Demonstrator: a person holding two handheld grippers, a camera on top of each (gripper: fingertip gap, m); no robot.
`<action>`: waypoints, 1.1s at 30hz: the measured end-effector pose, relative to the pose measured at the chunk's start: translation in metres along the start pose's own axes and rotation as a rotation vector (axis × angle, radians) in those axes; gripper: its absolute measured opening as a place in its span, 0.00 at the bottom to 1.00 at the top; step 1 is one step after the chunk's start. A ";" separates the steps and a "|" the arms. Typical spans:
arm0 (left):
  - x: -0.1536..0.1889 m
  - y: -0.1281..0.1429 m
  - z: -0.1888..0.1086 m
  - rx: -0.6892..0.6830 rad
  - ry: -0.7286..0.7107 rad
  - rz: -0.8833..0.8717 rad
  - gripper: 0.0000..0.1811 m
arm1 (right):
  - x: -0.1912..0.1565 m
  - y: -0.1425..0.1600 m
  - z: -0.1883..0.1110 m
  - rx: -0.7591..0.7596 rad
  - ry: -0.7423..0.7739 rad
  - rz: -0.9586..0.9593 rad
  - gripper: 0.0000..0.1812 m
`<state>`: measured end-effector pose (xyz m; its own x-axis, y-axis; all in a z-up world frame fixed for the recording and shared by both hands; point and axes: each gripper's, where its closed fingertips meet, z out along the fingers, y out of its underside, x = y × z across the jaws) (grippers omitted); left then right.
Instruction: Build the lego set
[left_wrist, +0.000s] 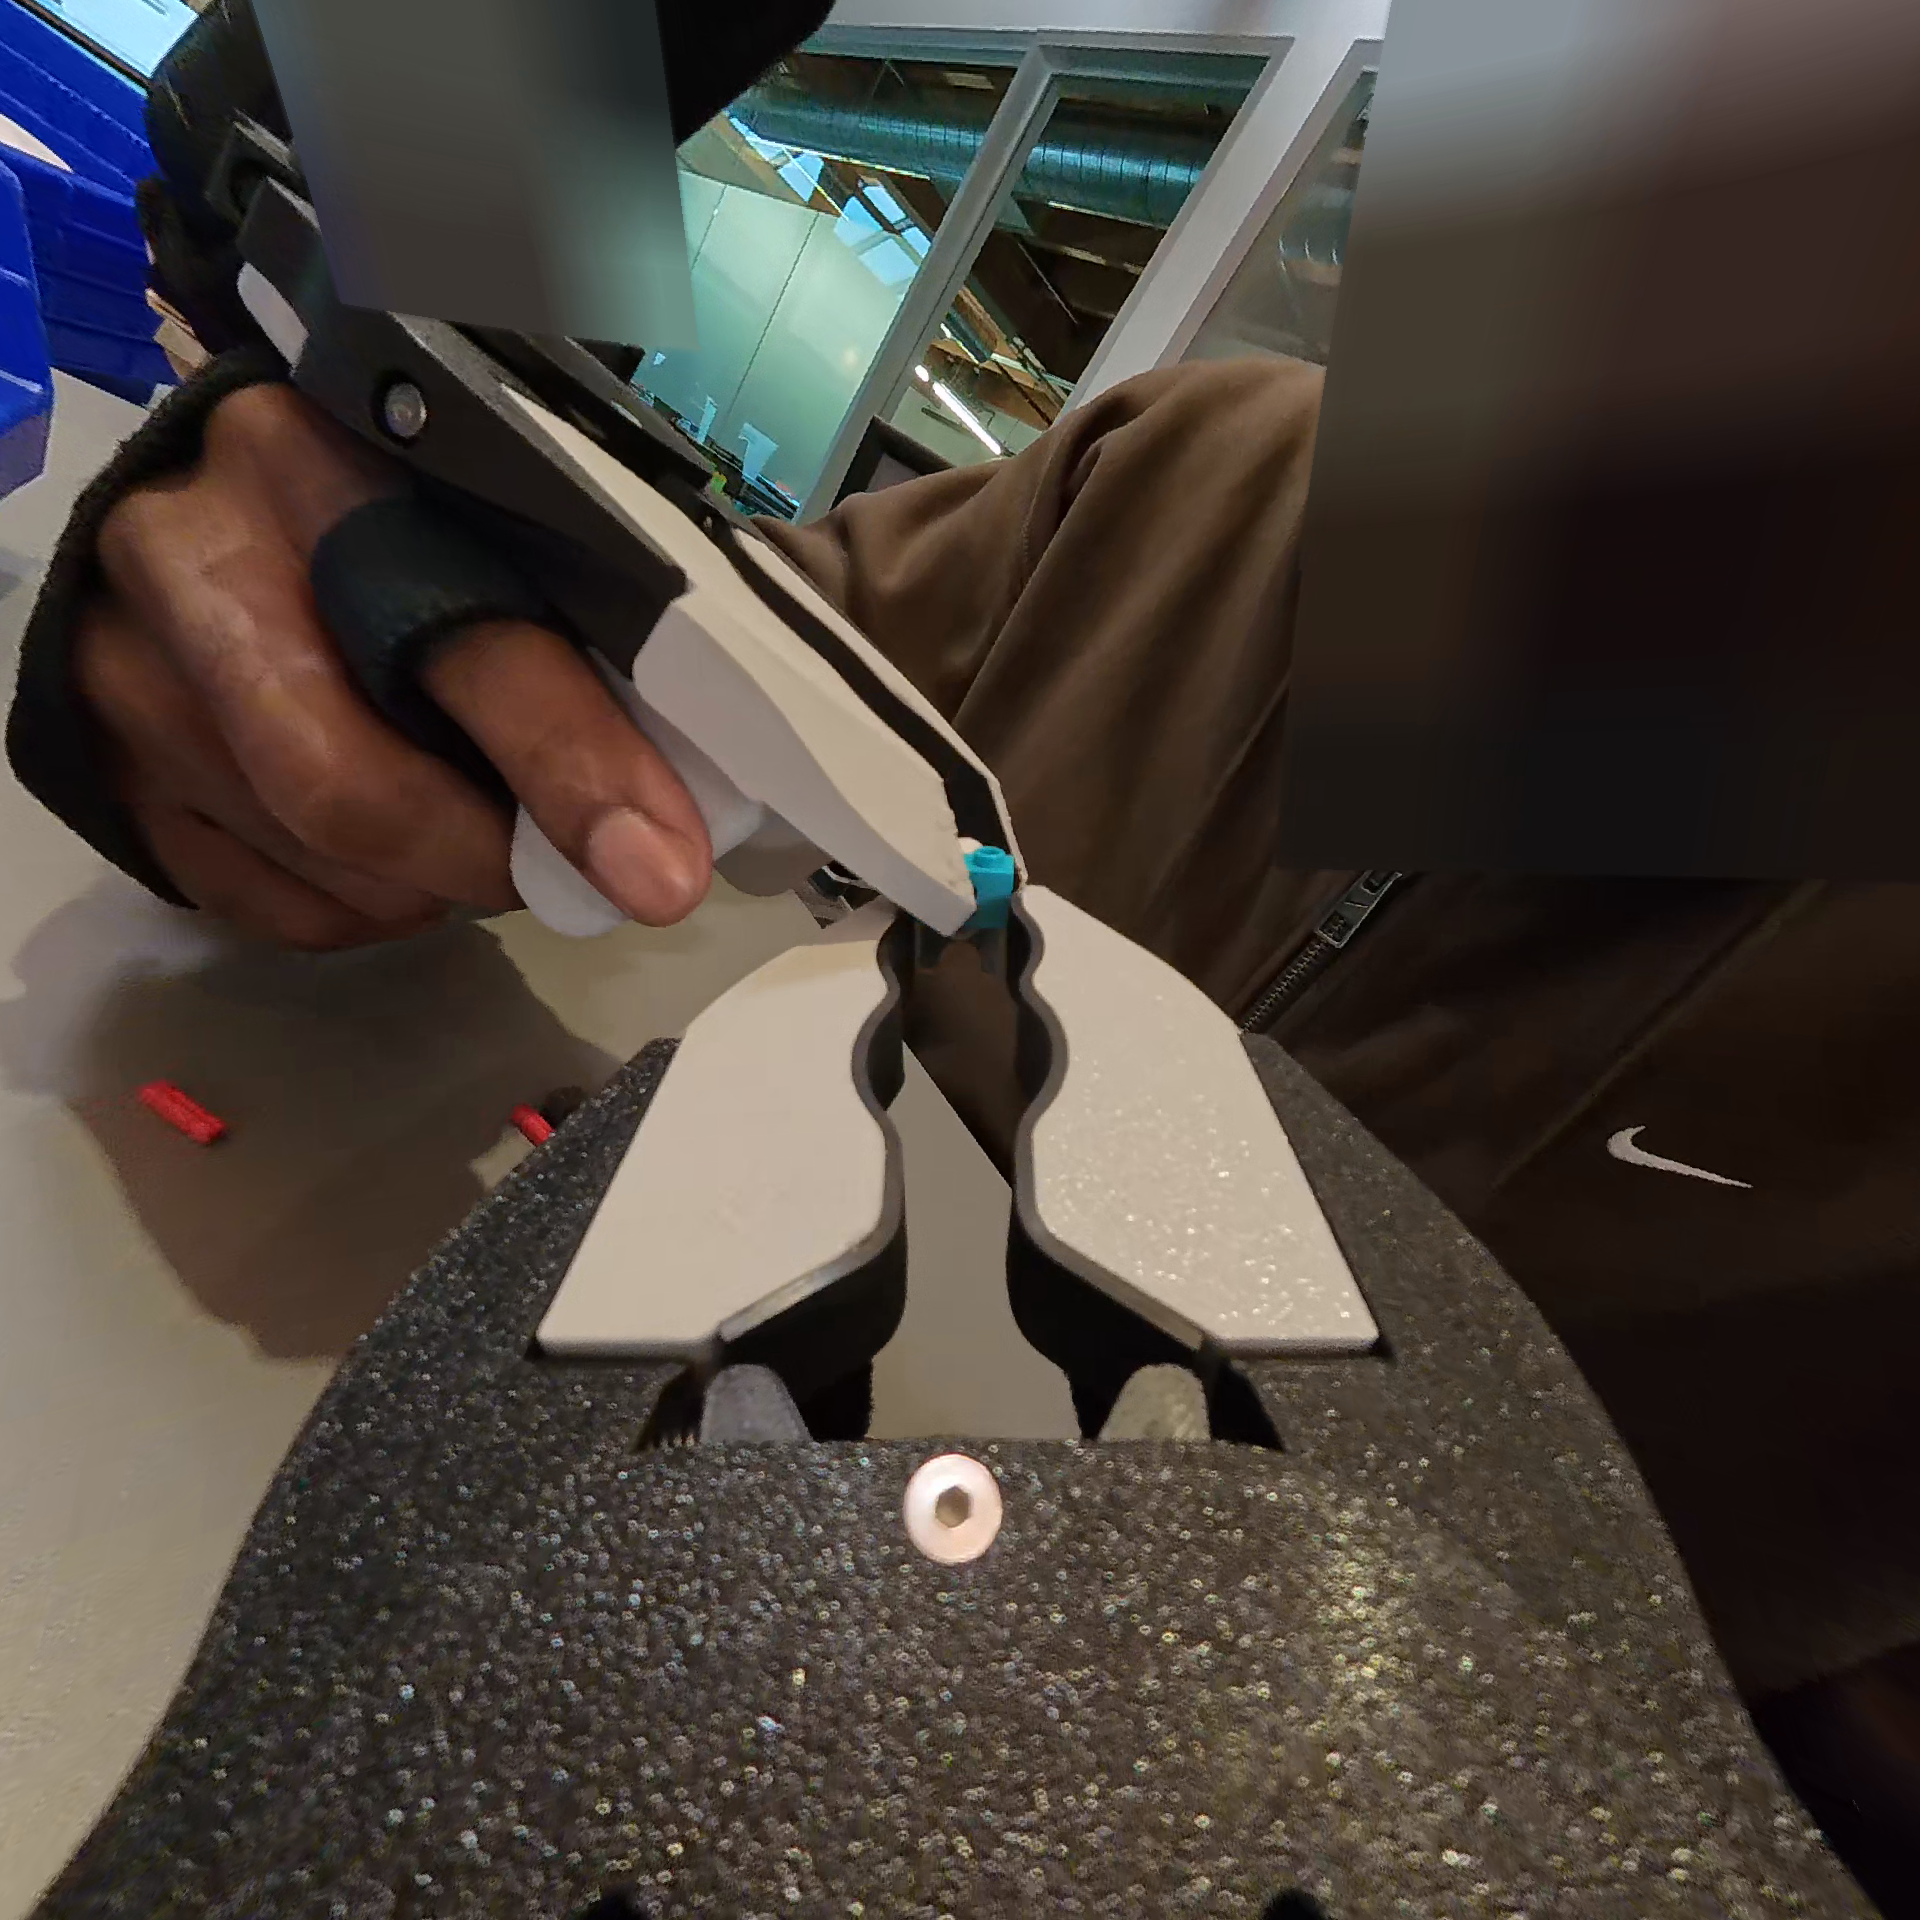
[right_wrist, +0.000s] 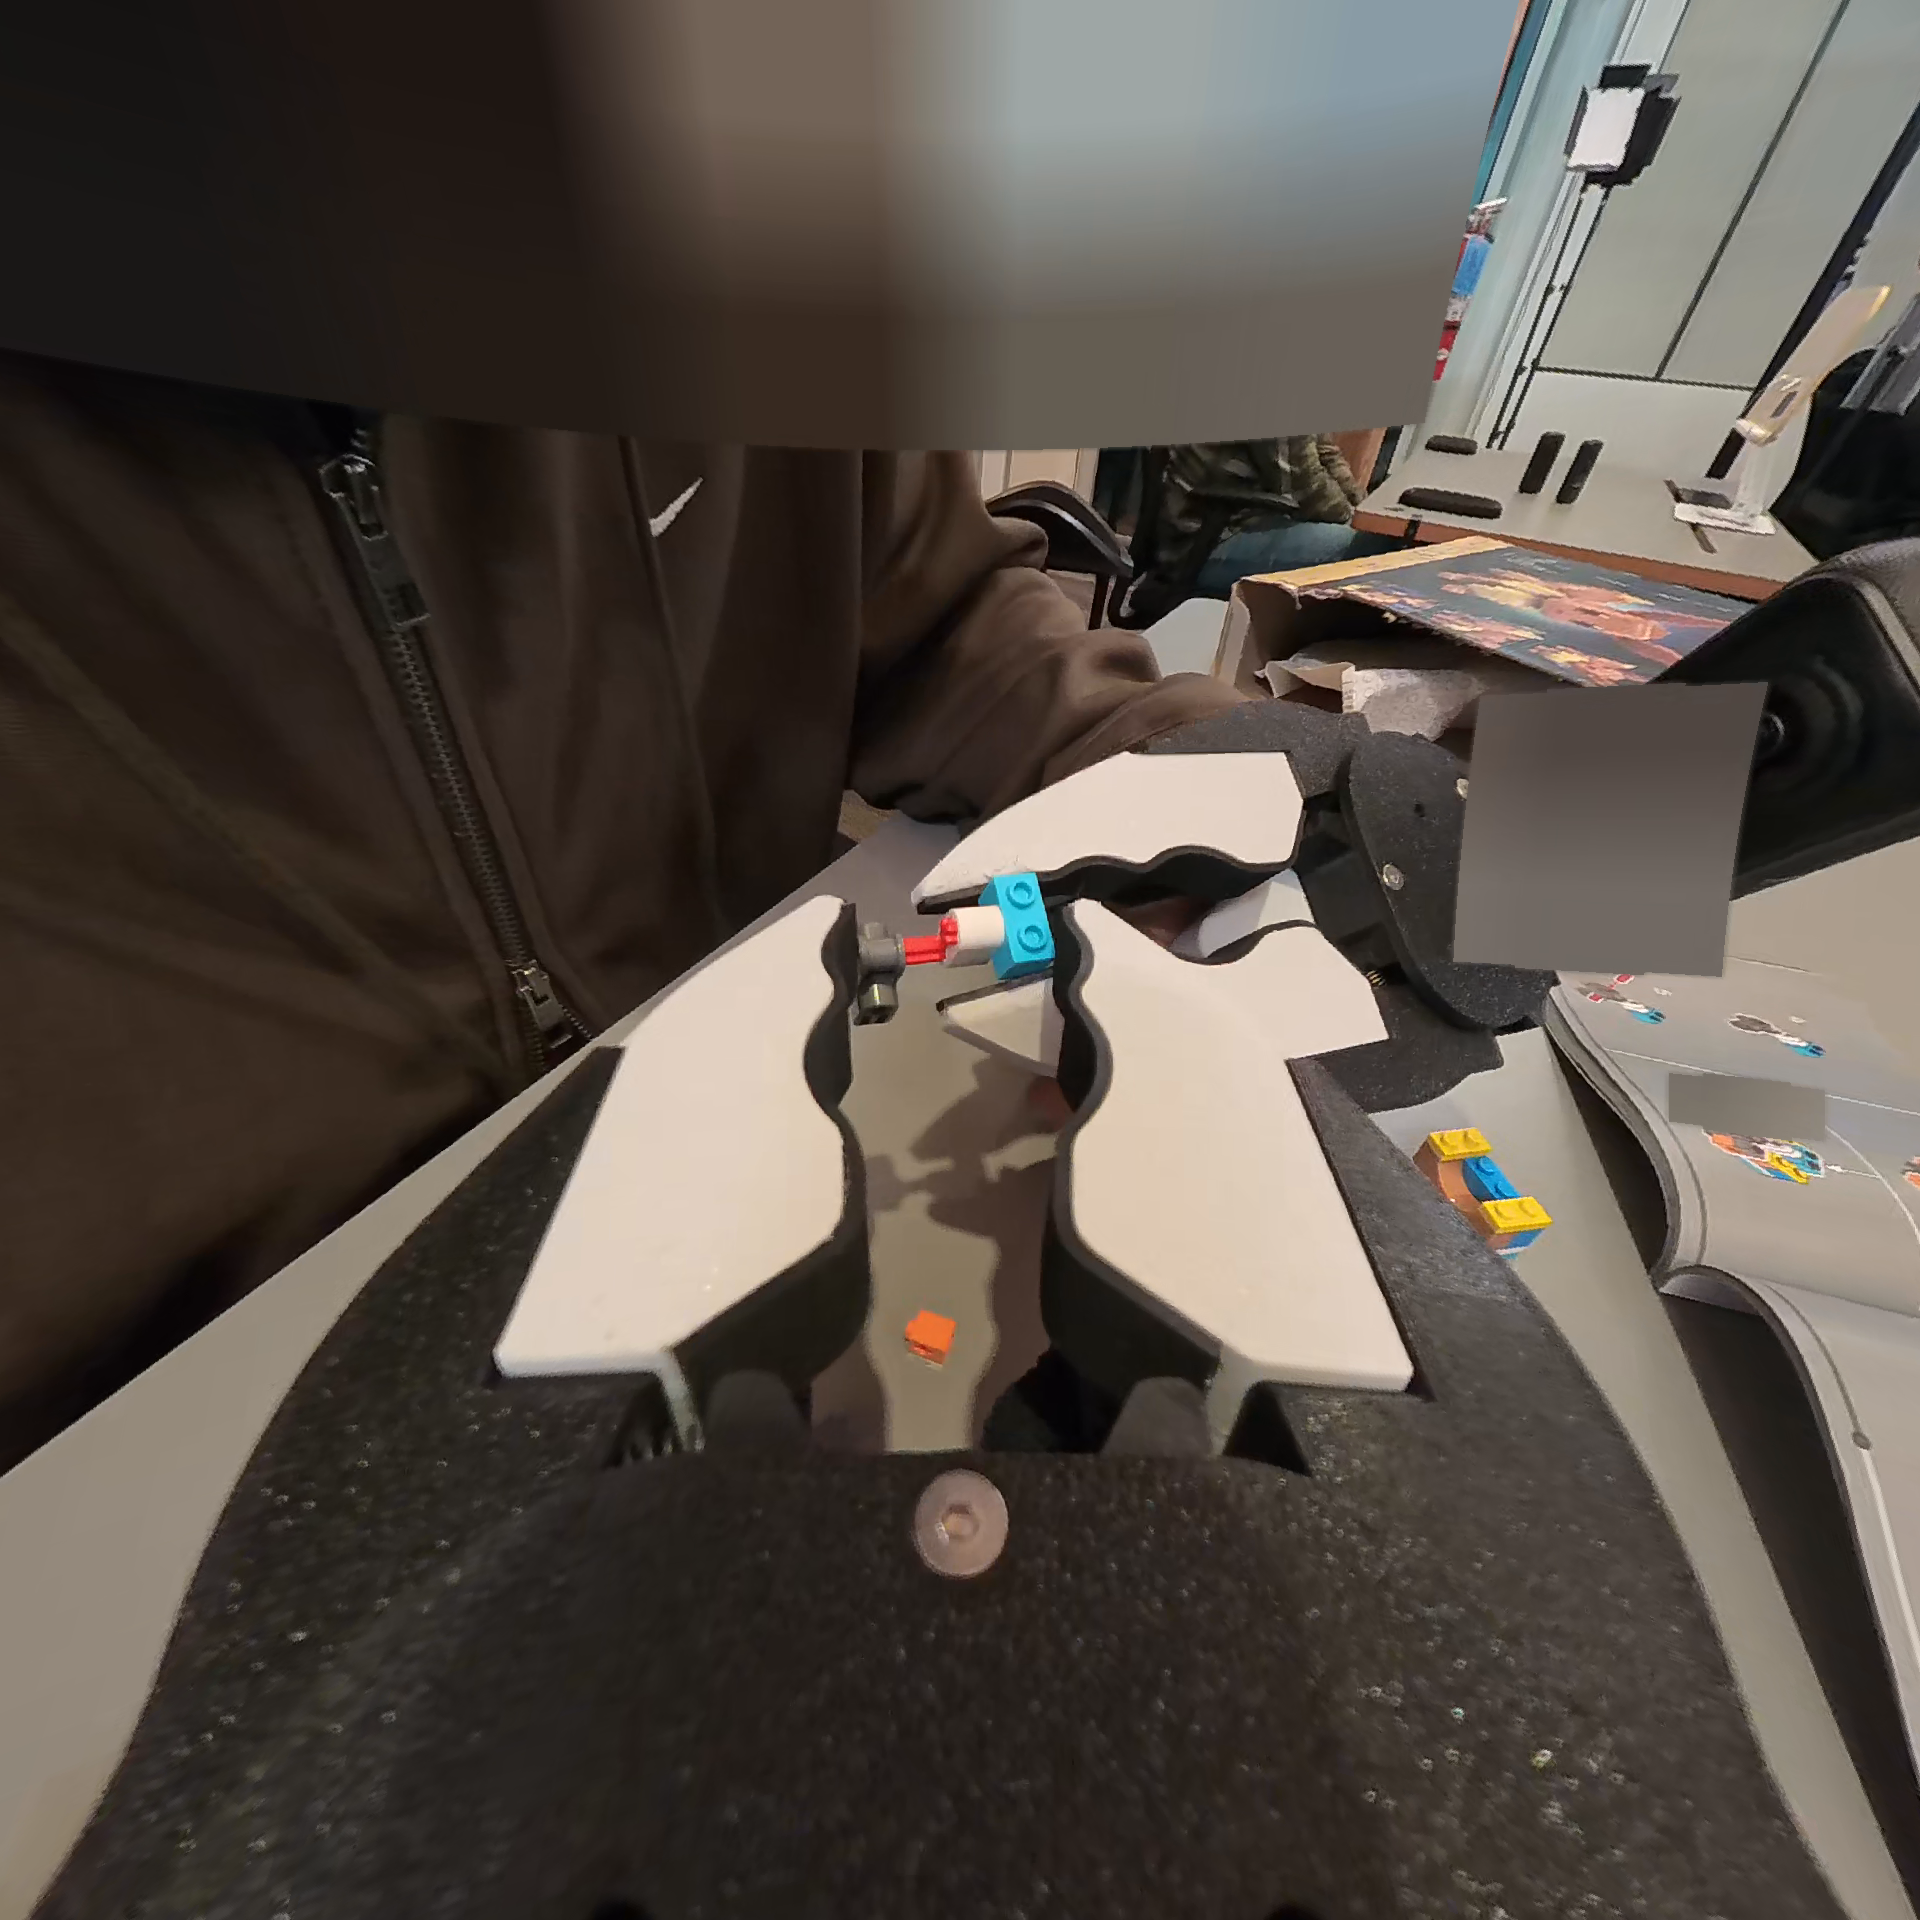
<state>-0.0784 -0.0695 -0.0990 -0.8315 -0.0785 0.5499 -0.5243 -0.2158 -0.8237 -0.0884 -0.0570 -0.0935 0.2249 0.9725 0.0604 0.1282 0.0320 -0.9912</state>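
- Both grippers meet in mid-air above the grey table (right_wrist: 312, 1351), close to the person's brown jacket (right_wrist: 312, 727), with a tiny lego sub-assembly (right_wrist: 966, 940) shared between them.
- In the right wrist view it reads as a blue brick (right_wrist: 1020, 925), a white cylinder (right_wrist: 977, 935), a red connector (right_wrist: 928, 948) and a dark grey pin piece (right_wrist: 878, 971) in a row.
- The right gripper (right_wrist: 961, 961) has its jaws narrowed around this chain, the grey piece against its one fingertip and the blue brick against the other.
- The left gripper (right_wrist: 997, 940) comes in from the side, its fingers closed to a brick's width on the blue brick.
- My judgement: it's featherlight, rigid plastic, smooth and slippery, and the stud joints may pop apart under sideways force.
- Best hold is on the brick's flat faces, pressing along the chain's axis, not across it.
- Loose parts wait on the table: an orange piece (right_wrist: 930, 1335), a yellow-blue build (right_wrist: 1486, 1184), beside the instruction booklet (right_wrist: 1766, 1226).
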 end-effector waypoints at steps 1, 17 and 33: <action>0.000 0.000 0.000 0.003 -0.002 0.001 0.09 | 0.000 0.000 0.000 0.003 0.001 -0.001 0.20; -0.004 -0.021 -0.010 0.154 -0.030 0.033 0.09 | 0.022 -0.010 -0.010 0.043 0.207 -0.121 0.23; -0.004 -0.027 -0.009 0.215 0.017 -0.047 0.09 | 0.021 -0.009 -0.009 0.036 0.193 -0.076 0.23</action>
<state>-0.0623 -0.0542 -0.0802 -0.8110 -0.0478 0.5831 -0.5130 -0.4212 -0.7479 -0.0758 -0.0389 -0.0821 0.3970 0.9049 0.1533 0.1181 0.1153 -0.9863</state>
